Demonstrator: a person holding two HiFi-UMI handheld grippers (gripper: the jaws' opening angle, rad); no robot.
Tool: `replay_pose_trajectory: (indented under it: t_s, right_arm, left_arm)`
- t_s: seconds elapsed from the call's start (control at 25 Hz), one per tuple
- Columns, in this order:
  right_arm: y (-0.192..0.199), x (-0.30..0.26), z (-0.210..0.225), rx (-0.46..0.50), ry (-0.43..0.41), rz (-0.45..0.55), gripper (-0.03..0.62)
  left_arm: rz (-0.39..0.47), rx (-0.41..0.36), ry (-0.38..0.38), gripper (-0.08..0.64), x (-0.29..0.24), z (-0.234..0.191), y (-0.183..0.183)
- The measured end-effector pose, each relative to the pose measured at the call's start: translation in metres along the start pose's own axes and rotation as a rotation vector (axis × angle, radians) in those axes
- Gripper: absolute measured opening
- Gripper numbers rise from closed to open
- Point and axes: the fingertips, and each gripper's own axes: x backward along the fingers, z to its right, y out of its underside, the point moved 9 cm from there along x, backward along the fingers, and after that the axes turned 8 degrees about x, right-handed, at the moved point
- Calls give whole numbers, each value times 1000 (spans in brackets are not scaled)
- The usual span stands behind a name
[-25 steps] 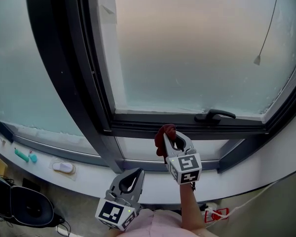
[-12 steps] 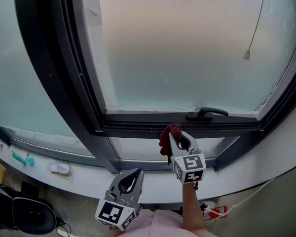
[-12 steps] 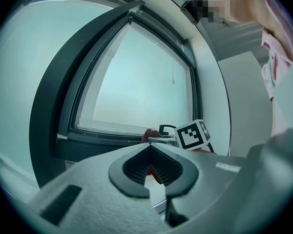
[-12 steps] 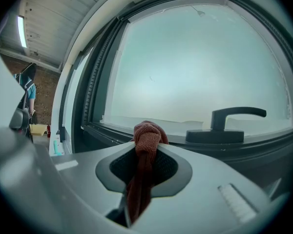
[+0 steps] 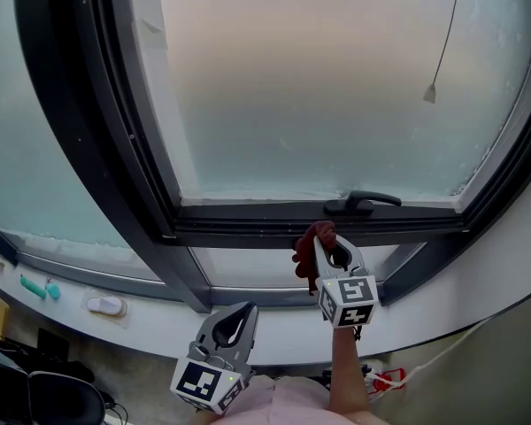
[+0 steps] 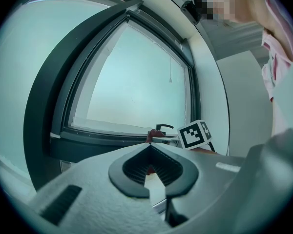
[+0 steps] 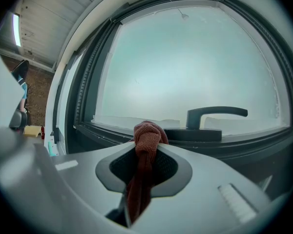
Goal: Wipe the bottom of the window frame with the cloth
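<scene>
Right tongs are clamped on the cloth. Its red wad pokes past the tips, just below the handle in the middle of the head view. We judge that grip lets us press the wad along the dark bottom frame. Whether it touches the rail, we cannot tell. Left tongs hang at bottom centre, jaws together on nothing, clear of the wiping path.

cloth: we see it rust-red, bunched, picture centre | window frame: dark bottom rail, just above cloth
</scene>
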Motion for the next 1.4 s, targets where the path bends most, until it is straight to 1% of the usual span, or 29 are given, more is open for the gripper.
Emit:
replay_pose_trajectory:
  t_s: [0.76, 0.92, 1.24, 1.4]
  right_arm:
    - [13, 23, 51, -32, 90, -10, 64]
    - [14, 26, 57, -33, 94, -13, 64]
    - [9, 25, 55, 20, 109, -59, 64]
    - [6, 27, 50, 35, 155, -76, 63]
  left_arm:
    - [-1, -11, 30, -5, -18, 21, 4]
    - [0, -9, 32, -5, -21, 26, 5]
    - [9, -7, 14, -5, -13, 29, 4]
    - [15, -7, -4, -5, -2, 26, 3]
